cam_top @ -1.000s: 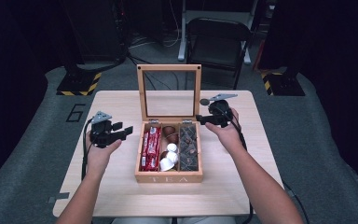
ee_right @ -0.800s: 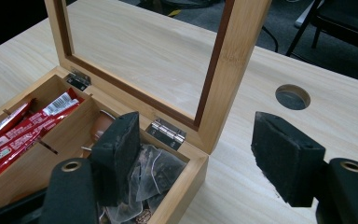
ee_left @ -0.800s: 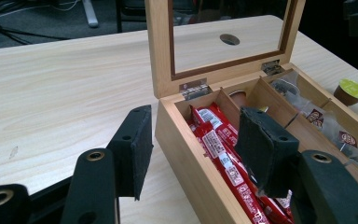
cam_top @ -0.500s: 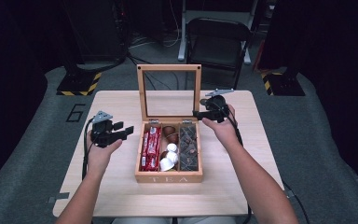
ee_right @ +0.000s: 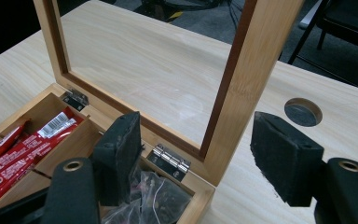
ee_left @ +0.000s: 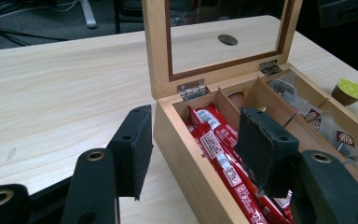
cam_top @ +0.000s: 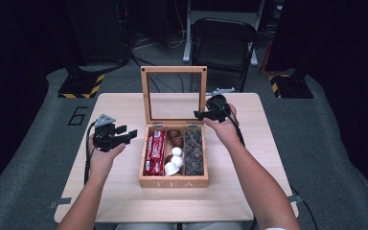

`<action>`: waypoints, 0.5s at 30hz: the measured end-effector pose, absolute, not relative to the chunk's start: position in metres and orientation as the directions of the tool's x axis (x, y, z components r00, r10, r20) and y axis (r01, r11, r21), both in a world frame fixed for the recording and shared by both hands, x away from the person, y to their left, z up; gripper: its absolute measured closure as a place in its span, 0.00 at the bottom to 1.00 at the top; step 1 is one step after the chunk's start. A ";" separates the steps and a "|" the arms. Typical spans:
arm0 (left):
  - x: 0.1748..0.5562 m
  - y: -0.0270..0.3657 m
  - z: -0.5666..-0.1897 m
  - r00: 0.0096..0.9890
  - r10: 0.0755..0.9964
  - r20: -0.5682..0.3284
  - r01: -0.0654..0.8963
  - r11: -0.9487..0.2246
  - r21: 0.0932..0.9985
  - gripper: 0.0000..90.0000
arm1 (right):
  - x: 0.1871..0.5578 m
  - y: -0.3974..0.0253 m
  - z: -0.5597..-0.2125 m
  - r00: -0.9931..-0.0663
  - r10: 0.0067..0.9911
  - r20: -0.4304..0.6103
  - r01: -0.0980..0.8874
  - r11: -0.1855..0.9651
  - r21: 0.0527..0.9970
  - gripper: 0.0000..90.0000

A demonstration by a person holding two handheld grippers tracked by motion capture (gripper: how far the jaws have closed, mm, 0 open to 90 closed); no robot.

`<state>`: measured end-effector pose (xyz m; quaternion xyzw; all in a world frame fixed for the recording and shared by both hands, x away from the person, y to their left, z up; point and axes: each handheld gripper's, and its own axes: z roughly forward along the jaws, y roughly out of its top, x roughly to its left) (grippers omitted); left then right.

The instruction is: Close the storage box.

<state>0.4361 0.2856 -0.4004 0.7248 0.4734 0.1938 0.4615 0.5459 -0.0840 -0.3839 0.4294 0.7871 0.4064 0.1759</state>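
3 compartments in wooden tea box (cam_top: 173,182), glass lid (cam_top: 174,94) upright, both grippers' jaws apart

Black tools (cam_top: 124,136), trailing black cables

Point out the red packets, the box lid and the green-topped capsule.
red packets (cam_top: 155,152), high view, middle of the stack in the left compartment
box lid (ee_right: 254,65), right gripper view, its wooden side rail
green-topped capsule (ee_left: 349,90), left gripper view, its green top

The upright lid (cam_top: 174,94) walls off the tea box (cam_top: 173,182) at the back. From above and in front, its compartments lie open. Bare table (cam_top: 120,191) flanks both sides.
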 end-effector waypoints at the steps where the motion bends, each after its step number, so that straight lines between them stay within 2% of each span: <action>1: 0.436 0.286 -0.401 0.476 0.865 -0.157 0.508 -0.125 0.852 0.51 | 0.548 -0.084 -0.385 -0.570 0.819 0.066 0.529 0.304 0.792 0.37; 15: 0.436 0.288 -0.402 0.469 0.869 -0.159 0.509 -0.119 0.852 0.51 | 0.567 -0.087 -0.391 -0.522 0.850 0.072 0.562 0.279 0.779 0.37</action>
